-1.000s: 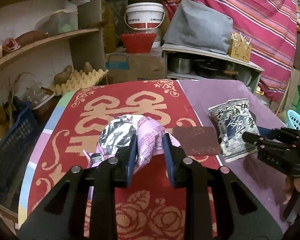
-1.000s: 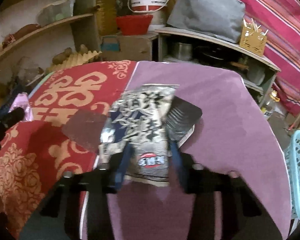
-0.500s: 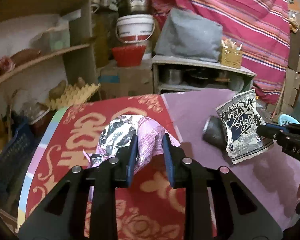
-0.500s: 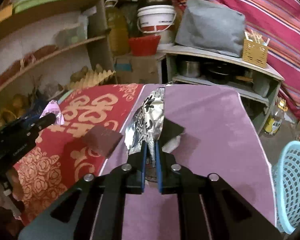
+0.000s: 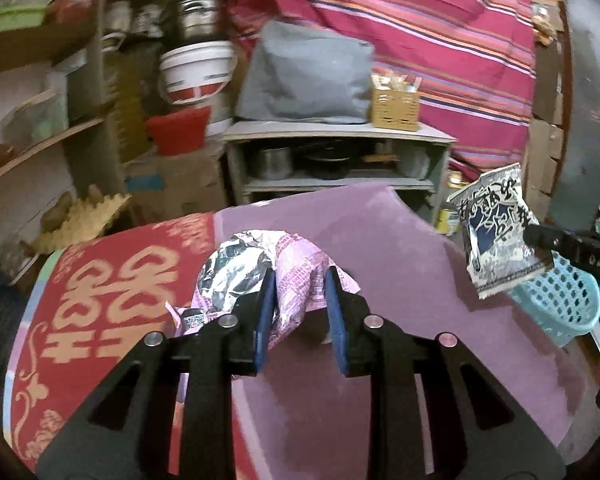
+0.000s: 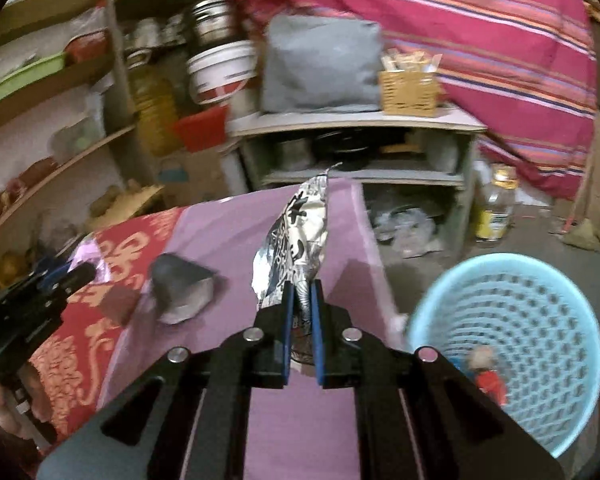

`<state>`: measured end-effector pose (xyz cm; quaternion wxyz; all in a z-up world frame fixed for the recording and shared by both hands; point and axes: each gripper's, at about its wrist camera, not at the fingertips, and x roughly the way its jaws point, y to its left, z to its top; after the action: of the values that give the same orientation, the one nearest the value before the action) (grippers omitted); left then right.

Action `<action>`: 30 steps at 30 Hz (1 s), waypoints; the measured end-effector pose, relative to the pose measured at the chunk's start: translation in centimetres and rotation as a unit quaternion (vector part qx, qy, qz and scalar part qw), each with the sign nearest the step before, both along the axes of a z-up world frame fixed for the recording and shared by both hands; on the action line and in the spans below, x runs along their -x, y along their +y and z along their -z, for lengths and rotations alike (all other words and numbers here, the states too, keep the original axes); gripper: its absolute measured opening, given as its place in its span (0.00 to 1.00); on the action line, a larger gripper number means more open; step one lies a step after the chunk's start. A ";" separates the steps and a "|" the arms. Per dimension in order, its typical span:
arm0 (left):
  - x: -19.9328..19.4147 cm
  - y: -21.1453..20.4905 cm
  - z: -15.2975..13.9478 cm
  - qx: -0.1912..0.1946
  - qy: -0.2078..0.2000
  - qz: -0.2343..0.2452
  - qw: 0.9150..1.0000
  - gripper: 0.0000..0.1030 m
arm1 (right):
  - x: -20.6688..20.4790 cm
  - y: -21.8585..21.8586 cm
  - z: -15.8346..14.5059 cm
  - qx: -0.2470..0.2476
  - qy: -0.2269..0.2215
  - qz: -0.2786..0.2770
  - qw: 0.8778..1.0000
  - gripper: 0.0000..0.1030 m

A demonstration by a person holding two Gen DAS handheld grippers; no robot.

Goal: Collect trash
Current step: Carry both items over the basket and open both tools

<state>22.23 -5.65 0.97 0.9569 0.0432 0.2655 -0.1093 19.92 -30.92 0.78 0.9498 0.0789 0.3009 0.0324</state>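
A table (image 5: 400, 240) under red and purple cloths fills the near scene, with a blue basket (image 6: 512, 344) on the floor off its right edge. The right gripper (image 6: 300, 312) pinches a snack bag (image 6: 296, 240) just left of the basket; the left gripper (image 5: 300, 304) clamps a pink wrapper (image 5: 296, 276) above the table. This looks like the carry step; next, swing each over the basket and release.

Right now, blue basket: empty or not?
Not empty. The blue basket already holds a small red and tan item at its bottom; what it is cannot be told.
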 end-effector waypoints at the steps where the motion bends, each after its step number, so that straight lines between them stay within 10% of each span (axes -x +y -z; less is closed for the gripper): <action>1: 0.0 -1.3 -0.2 0.005 0.000 0.009 1.000 0.23 | 0.3 -1.4 -0.2 0.003 -0.003 0.014 1.000 0.08; 25: 0.2 -29.6 2.6 0.000 0.049 0.201 0.978 0.24 | 6.5 -20.9 1.5 -0.020 0.004 0.174 0.985 0.08; 30: -0.3 -30.1 2.9 -0.019 0.048 0.187 0.981 0.61 | 6.3 -21.1 1.8 -0.025 0.009 0.174 0.984 0.08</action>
<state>22.51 -35.75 -1.91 0.9045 0.1055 0.3007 -0.2835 13.64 -52.04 -1.07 0.9362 0.1537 0.2899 -0.1262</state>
